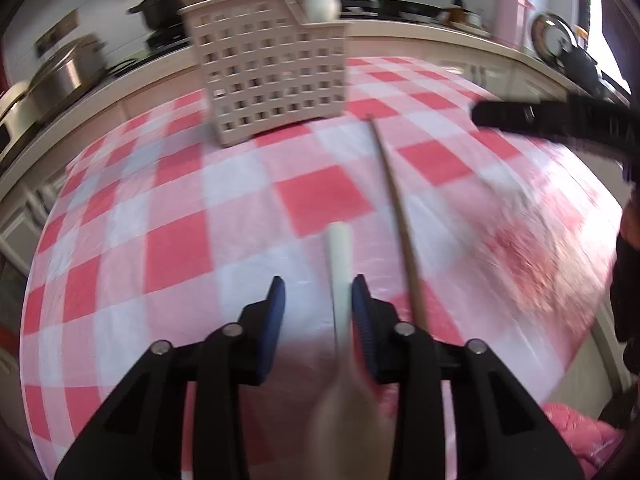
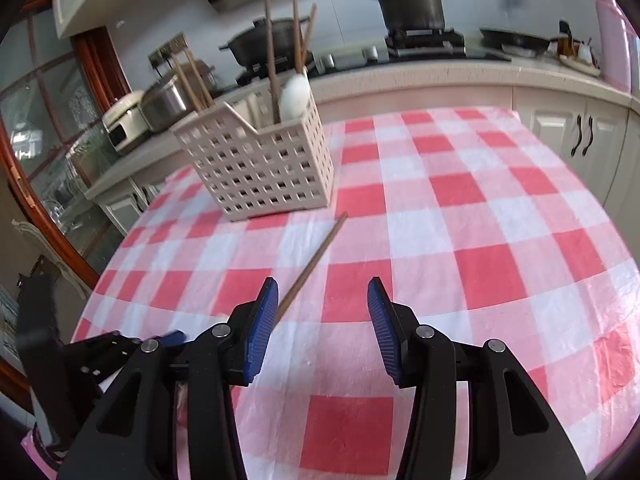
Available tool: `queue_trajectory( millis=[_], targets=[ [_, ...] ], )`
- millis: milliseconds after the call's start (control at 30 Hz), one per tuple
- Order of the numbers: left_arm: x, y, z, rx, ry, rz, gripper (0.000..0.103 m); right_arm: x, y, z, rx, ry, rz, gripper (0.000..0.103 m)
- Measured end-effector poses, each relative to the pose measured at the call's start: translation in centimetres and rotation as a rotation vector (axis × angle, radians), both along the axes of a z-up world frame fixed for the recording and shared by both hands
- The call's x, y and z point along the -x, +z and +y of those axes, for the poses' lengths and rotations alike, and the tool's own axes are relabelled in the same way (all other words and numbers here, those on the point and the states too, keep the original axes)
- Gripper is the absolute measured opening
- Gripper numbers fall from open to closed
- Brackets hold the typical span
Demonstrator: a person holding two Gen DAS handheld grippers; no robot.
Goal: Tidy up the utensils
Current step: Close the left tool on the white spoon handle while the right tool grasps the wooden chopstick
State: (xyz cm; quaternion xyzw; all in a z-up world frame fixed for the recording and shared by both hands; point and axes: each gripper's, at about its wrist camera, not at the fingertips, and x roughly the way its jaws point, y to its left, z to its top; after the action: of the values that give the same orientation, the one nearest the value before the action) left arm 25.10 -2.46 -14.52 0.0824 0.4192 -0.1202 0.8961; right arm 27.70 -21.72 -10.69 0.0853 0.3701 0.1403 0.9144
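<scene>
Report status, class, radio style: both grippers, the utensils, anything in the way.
Left gripper open around white spoon. Right gripper open, empty. One chopstick loose on tablecloth; caddy holds the rest. Path unobstructed.

**Utensils on the checked cloth**

A beige perforated caddy (image 2: 260, 164) stands upright, holding brown chopsticks (image 2: 272, 64) and a white spoon (image 2: 295, 96), bowl up. One brown chopstick (image 2: 316, 258) lies flat just in front of it. A second white spoon (image 1: 340, 276) appears blurred, handle pointing toward the caddy.
</scene>
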Motion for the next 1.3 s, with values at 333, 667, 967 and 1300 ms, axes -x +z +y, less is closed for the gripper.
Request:
queue_trajectory(
  millis=[333, 667, 967, 1300],
  targets=[
    [-1.1, 0.2, 2.4, 0.054, 0.044, 0.019, 0.031, -4.7, -2.2, 2.8, 0.066, 0.019, 0.127, 0.046],
    [-1.9, 0.2, 2.6, 0.156, 0.003, 0.032, 0.019, -7.2, -3.9, 6.3, 0.182, 0.035, 0.152, 0.047],
    [-2.0, 0.4, 3.3, 0.158, 0.038, 0.042, 0.018, -7.7, -4.1, 7.3, 0.253, 0.046, 0.114, 0.041],
    [-1.3, 0.4, 2.5, 0.128, 0.021, 0.039, 0.028, -7.2, -4.1, 7.8, 0.281, 0.054, 0.095, 0.023]
  ],
)
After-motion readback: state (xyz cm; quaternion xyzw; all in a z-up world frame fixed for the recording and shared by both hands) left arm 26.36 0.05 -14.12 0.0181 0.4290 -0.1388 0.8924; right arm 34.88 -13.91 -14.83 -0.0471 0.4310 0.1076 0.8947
